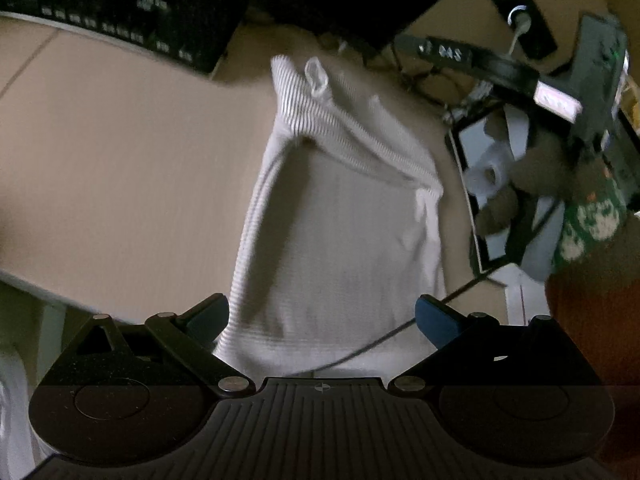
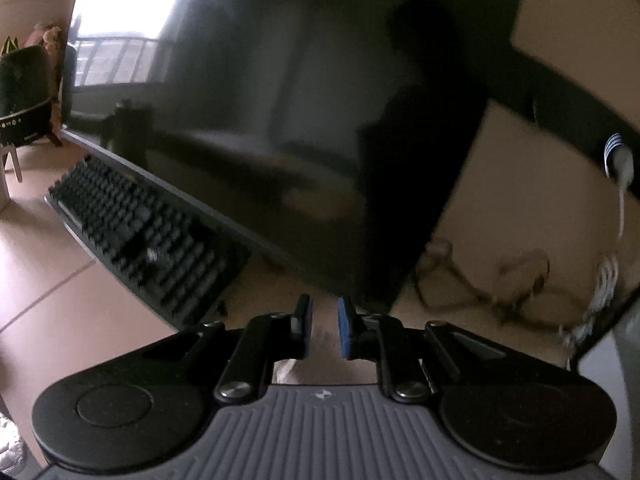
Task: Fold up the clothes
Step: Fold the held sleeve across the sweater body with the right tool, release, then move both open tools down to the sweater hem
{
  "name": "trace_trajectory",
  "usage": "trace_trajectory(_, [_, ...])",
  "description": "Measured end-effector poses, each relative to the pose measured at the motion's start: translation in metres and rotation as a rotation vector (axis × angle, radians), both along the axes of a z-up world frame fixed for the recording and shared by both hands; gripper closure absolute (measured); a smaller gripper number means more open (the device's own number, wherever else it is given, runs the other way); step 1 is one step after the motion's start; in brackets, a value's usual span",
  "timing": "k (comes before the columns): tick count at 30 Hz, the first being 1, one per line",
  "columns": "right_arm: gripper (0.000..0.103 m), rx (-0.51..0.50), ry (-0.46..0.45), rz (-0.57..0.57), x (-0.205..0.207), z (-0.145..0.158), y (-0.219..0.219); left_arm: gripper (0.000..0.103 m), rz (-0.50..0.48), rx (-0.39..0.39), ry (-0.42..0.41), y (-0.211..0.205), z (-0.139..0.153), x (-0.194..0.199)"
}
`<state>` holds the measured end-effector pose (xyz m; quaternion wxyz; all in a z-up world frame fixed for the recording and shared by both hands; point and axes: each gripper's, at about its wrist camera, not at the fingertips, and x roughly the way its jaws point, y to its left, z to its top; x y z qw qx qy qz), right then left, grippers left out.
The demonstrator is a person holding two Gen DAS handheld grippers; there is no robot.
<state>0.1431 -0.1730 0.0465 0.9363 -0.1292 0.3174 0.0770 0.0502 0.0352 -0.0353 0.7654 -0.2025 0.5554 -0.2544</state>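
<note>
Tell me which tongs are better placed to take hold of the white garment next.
Left. The left tongs are open wide right over the white garment on the table. The right tongs, nearly closed, face the monitor and keyboard.

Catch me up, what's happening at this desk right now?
A person with a handheld tool in each hand is folding clothes on a desk. The left tool is wide open over a white ribbed garment lying on the desk, gripping nothing. The right tool, fingers narrowly apart with nothing between them, points toward a dark monitor and black keyboard.
</note>
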Motion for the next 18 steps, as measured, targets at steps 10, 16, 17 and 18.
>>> trace_trajectory(10, [0.071, 0.125, 0.087, -0.187, -0.059, -0.045, -0.067, 0.001, 0.018, 0.119, 0.044, 0.0, -0.009, 0.038])
trace_trajectory(16, [0.058, 0.205, 0.077, -0.234, -0.09, -0.061, -0.106, 0.001, 0.143, 0.221, 0.001, 0.004, 0.003, 0.049])
trace_trajectory(17, [0.058, 0.225, 0.076, -0.236, -0.093, -0.065, -0.111, 0.001, 0.156, 0.234, 0.005, 0.001, 0.002, 0.046])
trace_trajectory(18, [0.058, 0.251, 0.074, -0.237, -0.096, -0.069, -0.117, 0.001, 0.161, 0.244, 0.012, -0.004, 0.001, 0.041])
